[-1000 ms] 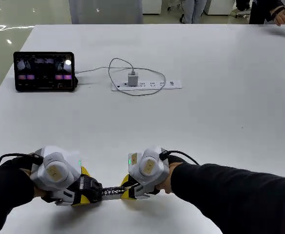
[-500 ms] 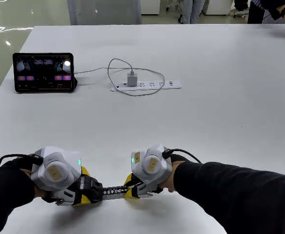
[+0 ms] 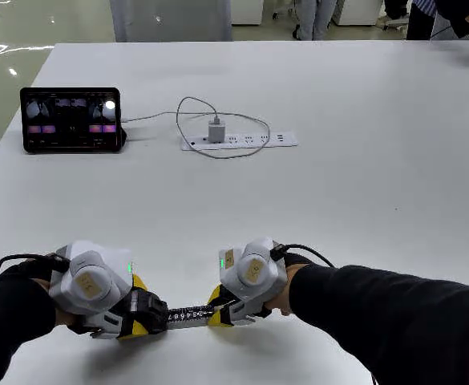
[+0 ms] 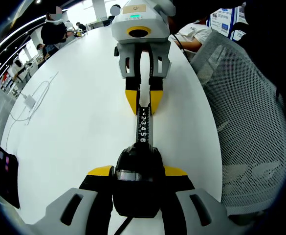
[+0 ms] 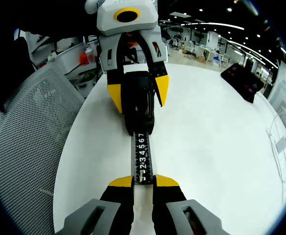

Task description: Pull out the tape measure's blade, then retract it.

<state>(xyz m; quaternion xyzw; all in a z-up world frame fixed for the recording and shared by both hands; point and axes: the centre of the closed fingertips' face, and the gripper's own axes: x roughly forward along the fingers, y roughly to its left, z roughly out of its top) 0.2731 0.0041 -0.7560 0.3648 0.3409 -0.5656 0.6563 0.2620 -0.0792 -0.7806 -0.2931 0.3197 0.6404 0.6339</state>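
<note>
While facing its partner, left gripper: jaws clamped on the black tape measure.
Right gripper: jaws pinched together on the blade tip, near the tape measure.
Blade: short numbered stretch out, straight between both grippers.
Table: white, under the tape measure.
Power strip, tablet: well beyond the tape measure.

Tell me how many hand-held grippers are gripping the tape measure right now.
2. The left hand-held gripper clamps the tape measure's case; the right hand-held gripper pinches the blade at its tip.
</note>
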